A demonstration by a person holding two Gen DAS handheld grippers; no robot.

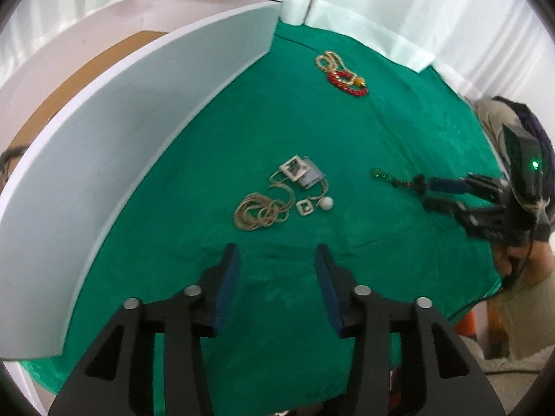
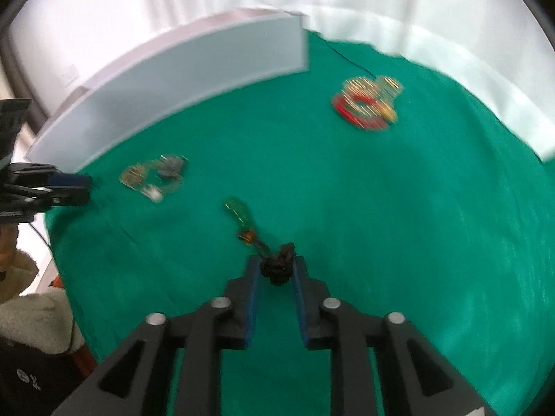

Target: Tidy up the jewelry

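Note:
A tan cord necklace with square pendants and a white bead (image 1: 284, 194) lies mid-cloth, ahead of my open, empty left gripper (image 1: 277, 260); it also shows blurred in the right wrist view (image 2: 152, 176). A green beaded string with a dark knotted end (image 1: 395, 178) lies to the right. My right gripper (image 2: 275, 270) has its pads closed against that dark knot (image 2: 279, 267), the green beads (image 2: 239, 211) trailing ahead on the cloth. The right gripper also shows in the left wrist view (image 1: 421, 192). A red and gold bead pile (image 1: 341, 72) lies far back (image 2: 367, 104).
A white box wall (image 1: 114, 145) curves along the left of the green cloth (image 1: 347, 131), with a brown floor inside it (image 1: 79, 76). White curtain hangs behind. The person's sleeve (image 1: 520, 312) is at the right edge.

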